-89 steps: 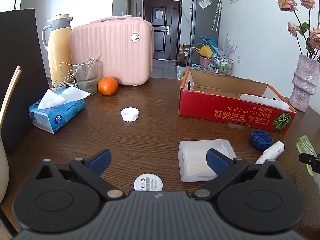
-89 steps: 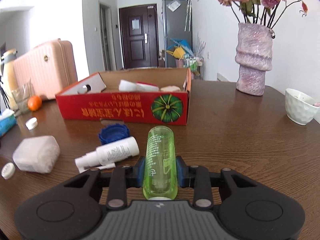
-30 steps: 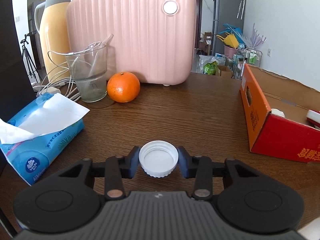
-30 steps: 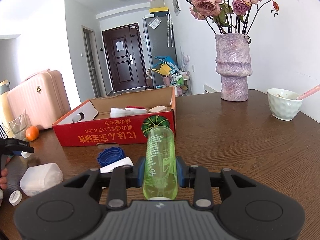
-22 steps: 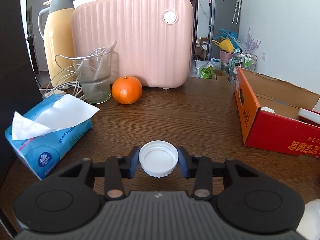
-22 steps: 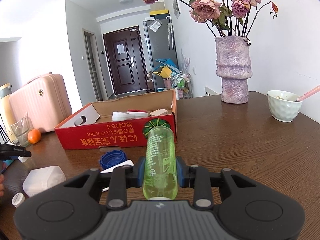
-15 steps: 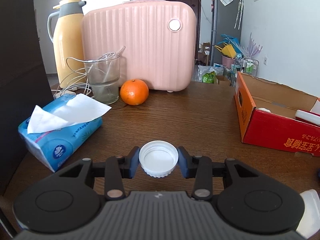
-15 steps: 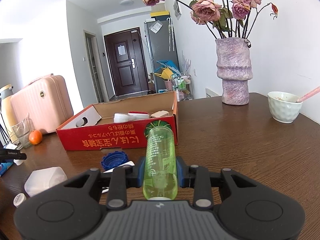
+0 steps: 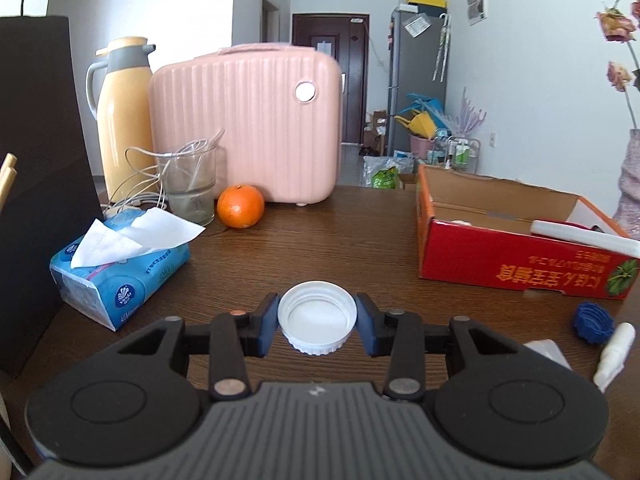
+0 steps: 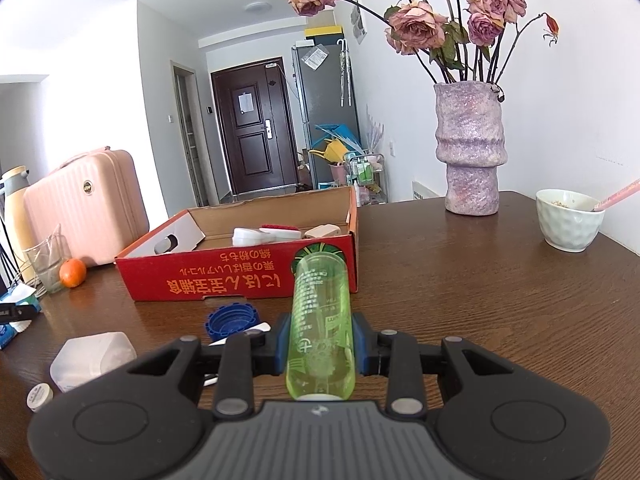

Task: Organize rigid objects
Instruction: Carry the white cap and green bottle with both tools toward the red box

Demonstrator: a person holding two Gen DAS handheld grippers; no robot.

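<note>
My left gripper (image 9: 317, 326) is shut on a white bottle cap (image 9: 317, 322), open side up, held above the wooden table. My right gripper (image 10: 321, 340) is shut on a clear green bottle (image 10: 322, 320) that points forward toward the red cardboard box (image 10: 240, 276). The box also shows at the right of the left wrist view (image 9: 520, 256) and holds a few white items. A blue cap (image 10: 230, 322), a white spray bottle (image 9: 612, 346), a clear plastic box (image 10: 92, 358) and a small white round lid (image 10: 39, 397) lie on the table.
A pink case (image 9: 248, 124), a yellow thermos (image 9: 124, 120), a glass with cables (image 9: 190, 184), an orange (image 9: 240, 206) and a blue tissue pack (image 9: 120, 268) stand at the left. A purple vase (image 10: 472, 148) and a white bowl (image 10: 570, 220) stand at the right.
My left gripper has pulled back and risen with the white cap, so the case and orange look farther off. My right gripper has lifted the green bottle a little higher.
</note>
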